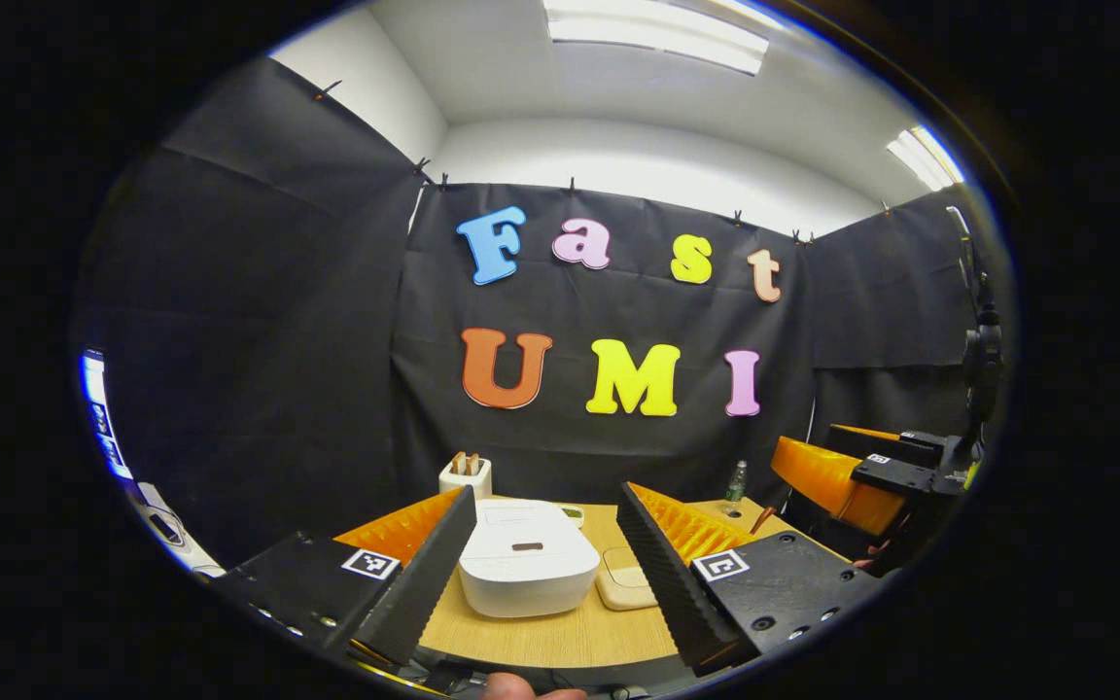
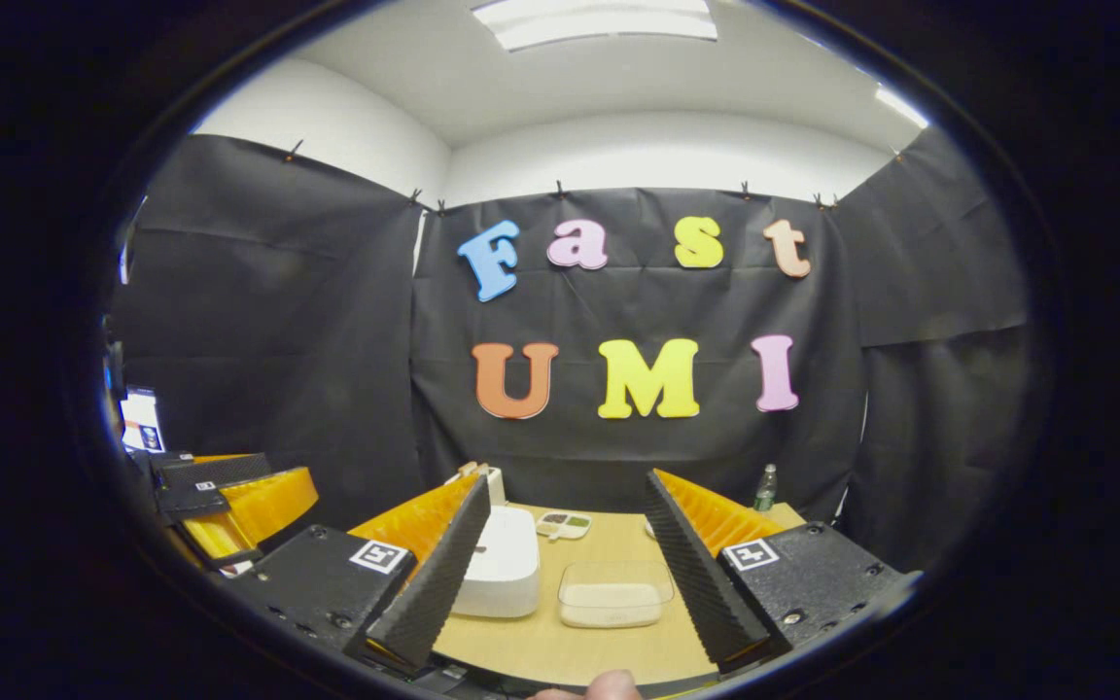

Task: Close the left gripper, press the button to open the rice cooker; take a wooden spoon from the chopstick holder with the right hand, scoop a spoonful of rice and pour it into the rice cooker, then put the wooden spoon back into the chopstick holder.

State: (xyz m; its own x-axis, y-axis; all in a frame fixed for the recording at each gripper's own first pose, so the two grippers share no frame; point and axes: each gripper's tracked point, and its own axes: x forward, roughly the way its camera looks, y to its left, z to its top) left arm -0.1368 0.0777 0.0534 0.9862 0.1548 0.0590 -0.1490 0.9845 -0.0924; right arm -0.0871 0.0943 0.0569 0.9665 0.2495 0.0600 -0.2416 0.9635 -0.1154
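In the left gripper view, the left gripper [image 1: 545, 569] hung above the near edge of the desk [image 1: 560, 637] with its jaws spread wide and nothing between them. The rice cooker [image 1: 528, 569] sat on the desk straight ahead, framed between the two fingers, its lid down. Behind it on the left stood the chopstick holder [image 1: 465, 475] with wooden handles poking out of it. A shallow container [image 1: 623, 581] lay just beside the cooker on the right. The right gripper [image 1: 837, 476] was held up at the right, well apart from the cooker.

In the right gripper view, the right gripper [image 2: 568, 574] likewise had its jaws wide and empty. The rice container [image 2: 614, 593] lay between its fingers, with the rice cooker [image 2: 502, 564] to the left.

Nothing of the task looked done yet: the first step was in hand. The next move would call for bringing the left jaws together, then lowering them onto the cooker's button; which mark on the lid is the button I cannot tell.
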